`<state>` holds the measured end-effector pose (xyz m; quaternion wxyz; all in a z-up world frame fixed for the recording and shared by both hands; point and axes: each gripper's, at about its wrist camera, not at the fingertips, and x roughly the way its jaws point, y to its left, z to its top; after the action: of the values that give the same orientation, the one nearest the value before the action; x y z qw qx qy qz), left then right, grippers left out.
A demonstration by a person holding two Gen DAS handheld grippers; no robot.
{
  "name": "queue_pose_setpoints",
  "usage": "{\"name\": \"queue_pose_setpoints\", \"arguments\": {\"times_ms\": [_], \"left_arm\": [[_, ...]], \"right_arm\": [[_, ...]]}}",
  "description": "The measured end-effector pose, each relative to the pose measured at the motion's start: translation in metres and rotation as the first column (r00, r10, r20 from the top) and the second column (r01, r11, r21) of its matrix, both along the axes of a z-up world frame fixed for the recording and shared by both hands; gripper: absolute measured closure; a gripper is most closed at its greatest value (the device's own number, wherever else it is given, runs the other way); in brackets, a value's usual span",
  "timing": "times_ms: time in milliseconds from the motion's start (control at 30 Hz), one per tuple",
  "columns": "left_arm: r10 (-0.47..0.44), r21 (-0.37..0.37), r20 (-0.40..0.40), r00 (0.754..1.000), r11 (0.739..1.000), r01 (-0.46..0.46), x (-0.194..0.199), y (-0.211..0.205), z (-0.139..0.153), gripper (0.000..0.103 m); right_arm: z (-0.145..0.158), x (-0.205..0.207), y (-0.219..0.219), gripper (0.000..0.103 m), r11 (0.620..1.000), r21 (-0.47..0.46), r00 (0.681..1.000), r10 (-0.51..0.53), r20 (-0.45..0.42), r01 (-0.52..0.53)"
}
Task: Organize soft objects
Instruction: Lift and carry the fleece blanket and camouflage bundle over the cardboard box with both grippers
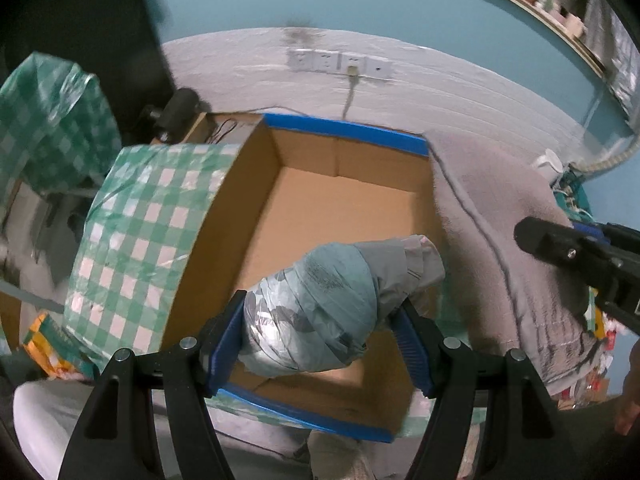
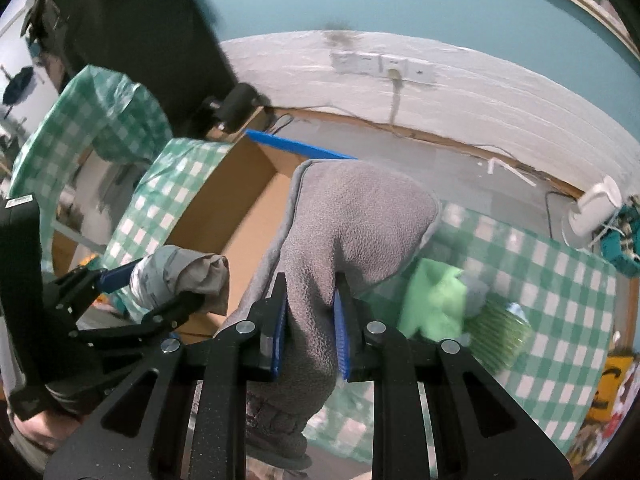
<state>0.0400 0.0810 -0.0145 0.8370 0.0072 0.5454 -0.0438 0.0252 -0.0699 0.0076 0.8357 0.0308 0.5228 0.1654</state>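
Rolled grey-blue garment [image 1: 316,312] clamped between the left gripper [image 1: 320,344] fingers, hanging over the near end of the open cardboard box [image 1: 224,248]. Grey fleece cloth [image 2: 344,232] pinched tight in the right gripper [image 2: 312,336], draped across the box's right wall. Best lowered to the box floor before letting go, roll first, fleece kept clear. Beyond, green plush toy [image 2: 436,300] on the checked bench [image 2: 560,280].

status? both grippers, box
Left hand-held gripper shut on rolled cloth bundle, over open cardboard box. Right hand-held gripper shut on grey fleece, draped at the box's right edge. Box interior unobstructed.
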Motion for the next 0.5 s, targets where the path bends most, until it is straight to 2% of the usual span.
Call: {"name": "queue_pose_setpoints", "arguments": {"times_ms": [400,433,500], "left_arm": [[0.14,0.0,-0.079,0.987,0.99,-0.14,0.024,0.049,-0.027,0.029],[0.151,0.004,-0.085,0.985,0.988,-0.152,0.027,0.049,-0.028,0.025],[0.172,0.019,-0.094,0.98,0.985,-0.171,0.032,0.05,-0.03,0.021]], "right_arm": [[-0.03,0.046,0.057,0.084,0.993,-0.035,0.991,0.108,-0.081,-0.111],[-0.032,0.051,0.059,0.083,0.993,-0.029,0.99,0.11,-0.089,-0.113],[-0.035,0.058,0.058,0.07,0.995,-0.001,0.99,0.101,-0.1,-0.101]]}}
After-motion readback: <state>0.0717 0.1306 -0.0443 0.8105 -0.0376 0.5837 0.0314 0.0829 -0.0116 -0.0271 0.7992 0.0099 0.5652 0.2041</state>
